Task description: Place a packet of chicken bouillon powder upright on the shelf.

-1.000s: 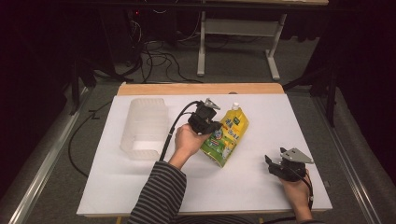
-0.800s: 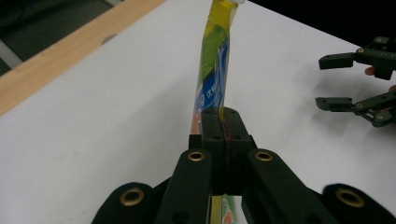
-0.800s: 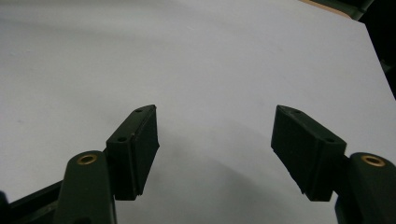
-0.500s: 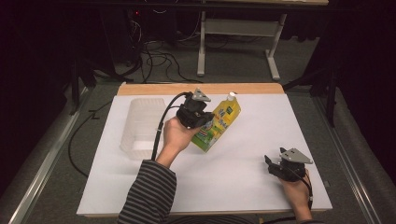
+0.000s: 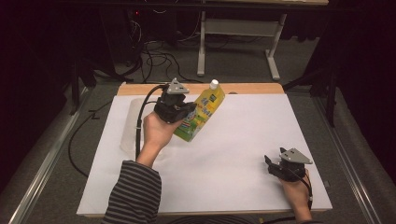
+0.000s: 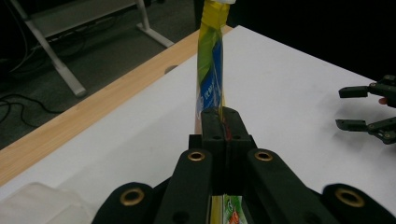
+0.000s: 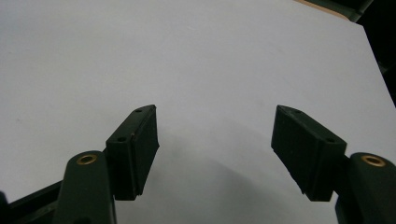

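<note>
The high view looks forward and down from above the near edge onto the whole white surface (image 5: 233, 154), while each tong camera rides close behind its own jaws, the left one sharing with it the right tongs (image 6: 369, 112) at 3 o'clock.

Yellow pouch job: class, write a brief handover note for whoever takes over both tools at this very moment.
Left tool: shut on the yellow pouch, held tilted above the white table, white cap up.
Right tool: open, holding nothing, low over the table's near right corner.
Clear plastic bin: on the table, left of the left hand.
Done: pouch gripped and lifted.
Left: set it down; probably in the bin, though that's a guess.
</note>
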### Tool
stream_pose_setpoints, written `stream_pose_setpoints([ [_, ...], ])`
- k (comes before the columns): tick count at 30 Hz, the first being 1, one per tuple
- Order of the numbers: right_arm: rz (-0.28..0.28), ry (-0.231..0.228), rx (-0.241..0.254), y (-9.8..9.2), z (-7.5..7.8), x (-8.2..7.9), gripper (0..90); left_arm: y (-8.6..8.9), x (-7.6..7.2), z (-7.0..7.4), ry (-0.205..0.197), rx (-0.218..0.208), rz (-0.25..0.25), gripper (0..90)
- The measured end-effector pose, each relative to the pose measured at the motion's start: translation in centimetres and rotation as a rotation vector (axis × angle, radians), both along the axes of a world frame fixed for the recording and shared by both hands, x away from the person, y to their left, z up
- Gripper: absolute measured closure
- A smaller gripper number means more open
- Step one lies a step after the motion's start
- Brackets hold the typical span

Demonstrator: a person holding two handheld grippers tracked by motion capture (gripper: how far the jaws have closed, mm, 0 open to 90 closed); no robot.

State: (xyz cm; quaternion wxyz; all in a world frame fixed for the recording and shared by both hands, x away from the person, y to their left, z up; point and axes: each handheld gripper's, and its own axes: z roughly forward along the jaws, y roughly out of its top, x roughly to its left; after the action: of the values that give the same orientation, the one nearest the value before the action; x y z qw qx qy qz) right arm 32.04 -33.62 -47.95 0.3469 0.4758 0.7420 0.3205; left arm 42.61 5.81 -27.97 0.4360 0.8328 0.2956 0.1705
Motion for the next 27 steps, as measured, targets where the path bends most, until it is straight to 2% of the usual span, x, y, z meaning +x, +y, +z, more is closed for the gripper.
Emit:
stream_pose_setpoints([
  [7, 0.001, -0.003, -0.008, 0.1, 0.0, 0.0, 32.2, 3.2, -0.2, 0.1, -0.03, 0.02, 0.053, 90.0],
  [12, -0.001, 0.003, -0.025, 0.3, -0.1, 0.0, 31.9, 5.5, -0.3, 0.0, -0.041, 0.082, 0.112, 90.0],
  [20, -0.002, 0.005, -0.044, 0.4, -0.1, 0.1, 31.6, 7.8, 0.1, -1.0, -0.031, 0.128, 0.166, 90.0],
  [24, 0.0, 0.008, -0.048, 0.5, -0.1, 0.1, 31.6, 8.3, 0.4, -1.8, -0.028, 0.149, 0.187, 90.0],
  [27, -0.005, 0.011, -0.049, 0.5, -0.1, 0.1, 31.6, 8.4, 0.8, -2.4, -0.024, 0.147, 0.193, 90.0],
])
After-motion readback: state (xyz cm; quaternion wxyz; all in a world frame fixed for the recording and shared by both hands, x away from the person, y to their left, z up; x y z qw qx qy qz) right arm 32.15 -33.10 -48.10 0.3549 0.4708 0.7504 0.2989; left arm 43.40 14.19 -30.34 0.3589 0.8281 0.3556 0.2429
